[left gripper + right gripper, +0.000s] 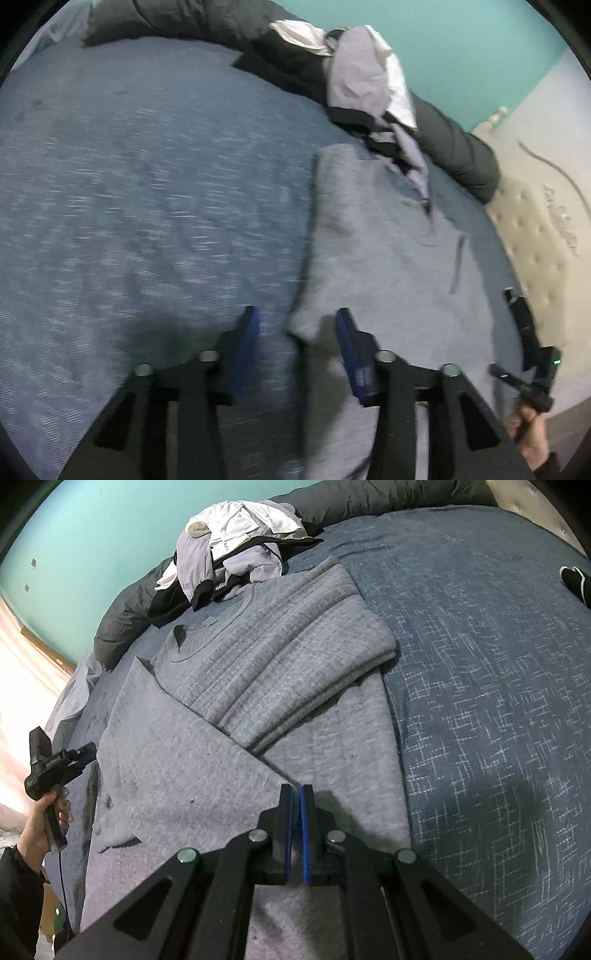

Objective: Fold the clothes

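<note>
A gray sweater (229,716) lies spread out on a bed with a blue bedspread (480,686). One sleeve (317,657) is folded over the middle of the sweater. The right gripper (296,794) has its two blue pads pressed together, and a fold of the gray sweater is pinched between them near the bottom edge. The left gripper (297,325) has its jaws wide apart, and they hold nothing. A gray corner of the sweater (306,325) sits in the gap between them, but the picture is too blurry to tell if it touches them. In the right wrist view, the left gripper (86,753) is off to the side, held in a hand (44,823) just past the sweater's edge. A pile of clothes (236,550), white, pale purple and black, sits at the far side of the bed on a dark rolled blanket (125,616). Behind it is a teal wall (110,528).
</note>
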A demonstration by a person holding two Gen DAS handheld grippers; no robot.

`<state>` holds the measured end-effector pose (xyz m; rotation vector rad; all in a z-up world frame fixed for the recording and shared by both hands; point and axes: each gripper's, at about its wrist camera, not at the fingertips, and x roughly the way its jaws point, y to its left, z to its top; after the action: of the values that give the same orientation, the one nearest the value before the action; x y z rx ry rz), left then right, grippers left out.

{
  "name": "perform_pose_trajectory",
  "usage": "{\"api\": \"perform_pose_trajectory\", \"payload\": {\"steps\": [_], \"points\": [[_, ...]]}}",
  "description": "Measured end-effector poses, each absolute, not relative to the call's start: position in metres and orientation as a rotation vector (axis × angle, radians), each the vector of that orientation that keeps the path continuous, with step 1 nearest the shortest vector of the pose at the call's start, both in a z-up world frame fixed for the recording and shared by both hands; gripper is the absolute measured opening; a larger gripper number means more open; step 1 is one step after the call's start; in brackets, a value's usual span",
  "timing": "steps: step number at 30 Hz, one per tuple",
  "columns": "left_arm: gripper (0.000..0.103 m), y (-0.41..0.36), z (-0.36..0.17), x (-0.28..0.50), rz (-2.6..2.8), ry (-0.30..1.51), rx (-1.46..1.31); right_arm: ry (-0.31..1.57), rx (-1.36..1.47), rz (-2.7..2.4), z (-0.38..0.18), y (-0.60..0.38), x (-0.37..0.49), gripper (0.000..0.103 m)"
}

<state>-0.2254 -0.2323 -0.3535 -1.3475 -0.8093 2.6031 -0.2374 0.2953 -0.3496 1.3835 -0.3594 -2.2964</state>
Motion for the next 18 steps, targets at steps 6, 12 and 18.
{"api": "perform_pose_trajectory", "payload": {"steps": [6, 12, 18], "points": [[0.043, -0.223, -0.374, -0.246, 2.539, -0.872, -1.386, -0.360, 1.382, -2.292, -0.349, 0.295, -0.237, 0.003], [0.013, -0.220, -0.367, -0.241, 2.619, -0.804, -1.359, -0.357, 1.380, -2.284, -0.350, 0.294, -0.237, 0.003], [0.018, -0.229, -0.378, -0.237, 2.622, -0.949, -1.401, -0.350, 1.380, -2.274, -0.350, 0.292, -0.238, 0.003]]}}
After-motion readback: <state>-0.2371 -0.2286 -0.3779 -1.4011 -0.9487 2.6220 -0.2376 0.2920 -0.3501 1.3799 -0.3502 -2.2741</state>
